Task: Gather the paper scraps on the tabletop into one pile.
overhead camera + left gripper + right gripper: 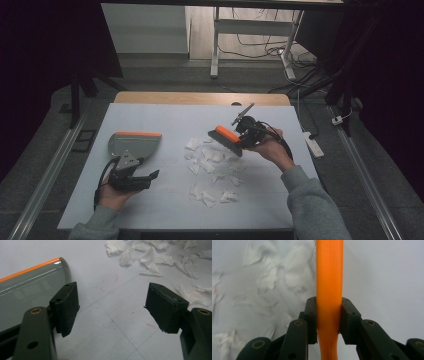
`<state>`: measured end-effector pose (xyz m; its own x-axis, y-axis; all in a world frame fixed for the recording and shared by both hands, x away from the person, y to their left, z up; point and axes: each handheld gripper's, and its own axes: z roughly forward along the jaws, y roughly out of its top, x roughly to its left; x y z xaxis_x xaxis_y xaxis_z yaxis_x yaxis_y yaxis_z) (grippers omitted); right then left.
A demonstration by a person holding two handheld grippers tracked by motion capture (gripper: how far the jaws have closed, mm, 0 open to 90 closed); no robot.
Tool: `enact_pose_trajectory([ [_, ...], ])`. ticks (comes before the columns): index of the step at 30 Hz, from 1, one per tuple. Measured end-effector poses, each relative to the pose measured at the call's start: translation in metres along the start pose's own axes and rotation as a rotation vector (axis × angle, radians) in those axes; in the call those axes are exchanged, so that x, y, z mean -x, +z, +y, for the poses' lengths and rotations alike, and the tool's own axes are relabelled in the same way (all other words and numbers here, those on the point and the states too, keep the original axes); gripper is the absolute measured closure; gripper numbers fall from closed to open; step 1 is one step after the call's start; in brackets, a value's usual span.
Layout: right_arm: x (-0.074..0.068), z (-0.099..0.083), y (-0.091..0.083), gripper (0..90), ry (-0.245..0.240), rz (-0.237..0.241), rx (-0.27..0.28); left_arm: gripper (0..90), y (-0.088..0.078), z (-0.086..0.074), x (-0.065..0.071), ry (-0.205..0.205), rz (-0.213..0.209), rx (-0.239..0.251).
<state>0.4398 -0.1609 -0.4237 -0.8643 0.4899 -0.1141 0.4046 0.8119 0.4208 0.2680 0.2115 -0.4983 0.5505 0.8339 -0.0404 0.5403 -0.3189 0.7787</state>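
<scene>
A person works at a white table (150, 210) with a two-jaw gripper in each hand. The right gripper (243, 134) is clamped on the orange handle of a hand brush (226, 138); in the right gripper view the handle (329, 290) runs straight up from between the two black jaws, whose pads press on it from both sides. From the high view, the brush head sticks out to the left of that gripper, bristles angled down at the far edge of a scatter of torn white paper scraps (210, 170). The scraps lie on the table just below and to the left of the brush, spread toward the person.

The left gripper (145, 179) rests near the table's left side with its jaws wide apart and nothing between them; in the left gripper view only bare table shows in the gap. A grey dustpan (132, 144) with an orange lip lies just beyond that gripper. In the left gripper view the pan (27, 290) sits just beside the left-hand jaw, while the paper scraps (150, 257) lie farther off, ahead and to the right.
</scene>
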Motion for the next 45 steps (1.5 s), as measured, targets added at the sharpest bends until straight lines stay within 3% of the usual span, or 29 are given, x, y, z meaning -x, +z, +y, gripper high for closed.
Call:
enact_pose_trajectory([
  [4, 0.016, 0.004, 0.004, 70.7, 0.041, -0.069, 0.004, 27.4, 0.001, 0.0, -0.001, -0.002, -0.001, -0.002],
  [7, 0.029, 0.01, 0.014, 70.7, 0.066, -0.09, -0.013, 27.4, 0.001, 0.0, -0.001, -0.002, -0.001, -0.002],
  [11, 0.039, 0.023, 0.031, 70.7, 0.064, -0.105, -0.047, 27.4, 0.001, 0.0, -0.002, -0.002, -0.002, -0.001],
  [17, 0.038, 0.044, 0.05, 70.7, -0.003, -0.098, -0.1, 27.4, 0.003, -0.001, -0.003, -0.004, -0.007, -0.006],
  [19, 0.031, 0.051, 0.054, 70.7, -0.019, -0.088, -0.127, 27.4, 0.003, -0.001, -0.003, -0.003, -0.008, -0.007],
  [24, 0.013, 0.06, 0.059, 70.9, -0.138, -0.079, -0.176, 27.4, 0.003, -0.001, -0.003, -0.002, -0.006, -0.005],
  [27, 0.005, 0.057, 0.056, 70.9, -0.163, -0.057, -0.18, 27.4, 0.003, -0.001, -0.002, -0.001, -0.007, -0.006],
  [37, -0.018, 0.029, 0.036, 70.9, -0.227, 0.056, -0.132, 27.4, 0.003, -0.001, -0.001, -0.003, -0.008, -0.009],
  [41, -0.02, 0.022, 0.026, 70.8, -0.199, 0.089, -0.094, 27.4, 0.003, 0.0, -0.001, -0.003, -0.008, -0.009],
  [45, -0.011, 0.021, 0.011, 70.8, -0.123, 0.04, -0.008, 27.4, 0.002, 0.0, -0.002, -0.01, -0.013, -0.006],
])
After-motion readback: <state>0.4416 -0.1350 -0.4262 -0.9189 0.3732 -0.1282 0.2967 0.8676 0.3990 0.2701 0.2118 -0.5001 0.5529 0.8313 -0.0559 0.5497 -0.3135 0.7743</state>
